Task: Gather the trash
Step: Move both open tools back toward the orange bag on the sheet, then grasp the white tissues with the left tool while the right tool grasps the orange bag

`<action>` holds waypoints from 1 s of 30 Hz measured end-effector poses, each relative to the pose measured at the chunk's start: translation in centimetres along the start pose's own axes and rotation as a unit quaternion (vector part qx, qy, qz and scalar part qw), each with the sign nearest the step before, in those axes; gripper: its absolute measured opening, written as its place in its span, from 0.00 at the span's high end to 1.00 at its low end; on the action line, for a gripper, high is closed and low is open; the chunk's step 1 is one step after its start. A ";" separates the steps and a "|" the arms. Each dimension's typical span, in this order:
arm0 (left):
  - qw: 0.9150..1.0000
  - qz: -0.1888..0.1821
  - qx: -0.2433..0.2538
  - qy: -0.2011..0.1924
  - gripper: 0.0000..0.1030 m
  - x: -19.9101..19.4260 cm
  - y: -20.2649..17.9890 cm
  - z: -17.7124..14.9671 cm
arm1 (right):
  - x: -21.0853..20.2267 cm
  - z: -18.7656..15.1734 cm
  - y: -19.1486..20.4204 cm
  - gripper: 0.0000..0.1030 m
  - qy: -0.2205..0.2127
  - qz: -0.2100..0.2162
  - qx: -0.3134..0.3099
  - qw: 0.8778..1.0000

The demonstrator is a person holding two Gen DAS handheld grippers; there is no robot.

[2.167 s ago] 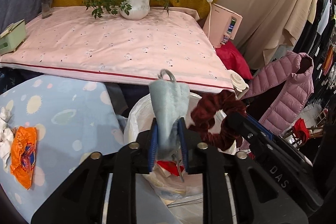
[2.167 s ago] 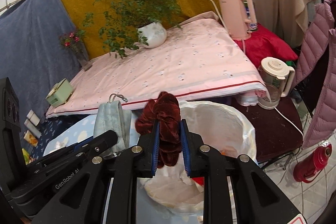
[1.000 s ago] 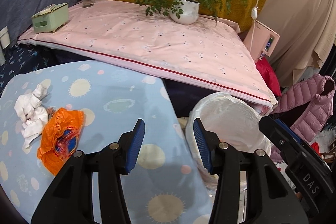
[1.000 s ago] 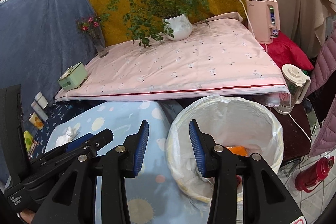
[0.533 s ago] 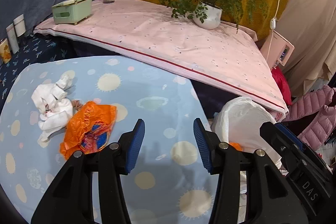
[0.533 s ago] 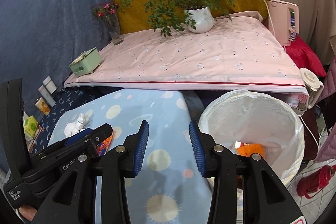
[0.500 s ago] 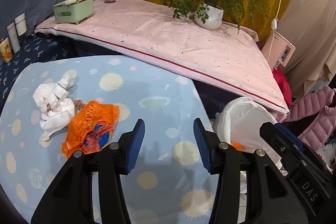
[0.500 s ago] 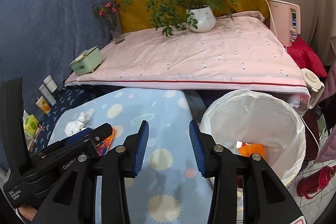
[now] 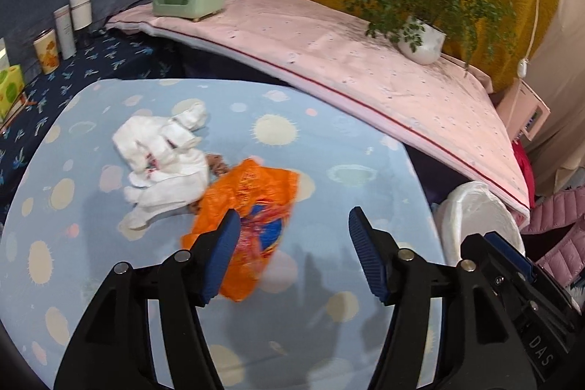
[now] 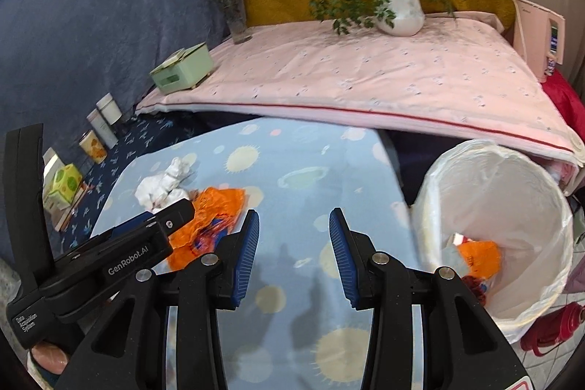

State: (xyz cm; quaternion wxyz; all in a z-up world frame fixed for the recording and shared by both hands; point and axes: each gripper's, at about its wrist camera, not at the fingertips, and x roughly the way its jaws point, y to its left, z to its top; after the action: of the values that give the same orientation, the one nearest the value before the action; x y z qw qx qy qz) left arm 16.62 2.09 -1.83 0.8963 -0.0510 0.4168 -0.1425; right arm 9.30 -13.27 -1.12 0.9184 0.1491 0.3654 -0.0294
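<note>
An orange plastic wrapper (image 9: 252,211) lies on the light blue spotted table (image 9: 329,141), with crumpled white tissue (image 9: 164,156) touching its left side. Both show in the right wrist view, the wrapper (image 10: 212,218) and the tissue (image 10: 161,187). My left gripper (image 9: 292,229) is open and empty, above the table just right of the wrapper. My right gripper (image 10: 293,225) is open and empty over the table's middle. The white-lined trash bin (image 10: 493,178) stands right of the table, with orange trash (image 10: 479,256) inside; it also shows in the left wrist view (image 9: 475,218).
A pink-covered bed (image 10: 365,75) lies behind the table with a potted plant (image 10: 398,10), a green box (image 10: 181,68) and a flower vase (image 10: 236,13). Tins (image 9: 65,24) stand on the dark blue surface at left. A pink jacket (image 9: 555,218) hangs right.
Both grippers let go of the grey mask and dark red scrunchie over the bin, opened, and swung left over the table. The wrapper and tissue are now nearer the left gripper.
</note>
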 end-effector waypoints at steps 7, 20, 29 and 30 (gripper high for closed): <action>0.998 0.046 -0.034 0.003 0.30 0.5 5.1 -0.5 | 3.4 -1.3 3.2 0.62 0.040 0.023 -0.013 0.999; 0.995 0.072 -0.066 0.031 0.12 3.8 11.1 0.0 | 11.2 -3.5 7.2 0.60 0.114 0.044 -0.024 0.992; 0.995 0.053 -0.063 0.055 0.13 7.6 11.9 1.3 | 15.4 -3.5 8.6 0.51 0.128 0.041 -0.021 0.991; 0.995 0.050 -0.061 0.056 0.17 7.8 11.9 1.3 | 15.5 -3.5 8.9 0.51 0.125 0.040 -0.024 0.991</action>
State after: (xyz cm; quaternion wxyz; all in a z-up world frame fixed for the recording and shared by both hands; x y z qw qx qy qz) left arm 24.96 11.05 -9.19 0.8727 -0.0772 0.4763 -0.0745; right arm 19.77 -2.93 -11.80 0.8694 0.1435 0.4715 0.0350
